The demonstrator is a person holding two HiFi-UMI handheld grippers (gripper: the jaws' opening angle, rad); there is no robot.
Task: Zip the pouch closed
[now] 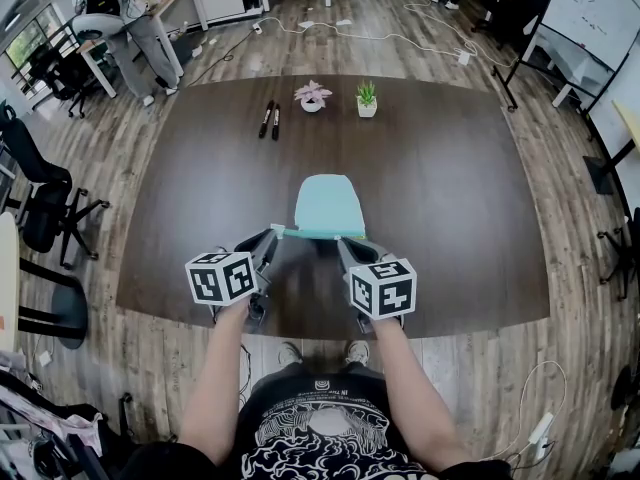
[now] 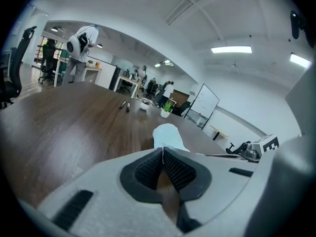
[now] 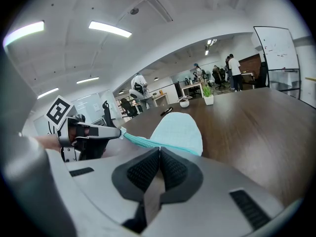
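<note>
A light teal pouch [image 1: 328, 204] lies flat on the dark brown table [image 1: 450, 198], its zipper edge [image 3: 143, 142] toward me. My left gripper [image 1: 276, 234] is shut on a small white tab [image 3: 122, 131] at the zipper's left end. At the right end of that edge, my right gripper [image 1: 340, 240] is shut on the pouch's near corner. In the left gripper view the pads [image 2: 148, 169] meet at the tip and the pouch [image 2: 168, 134] shows just beyond. In the right gripper view the pouch [image 3: 178, 131] spreads out past the closed pads [image 3: 174, 168].
Two black markers [image 1: 270, 118], a pink plant in a bowl [image 1: 312, 96] and a green plant in a white pot [image 1: 367, 99] stand at the table's far side. The table's front edge [image 1: 300, 308] runs just under my hands. Office chairs [image 1: 40, 208] stand on the left.
</note>
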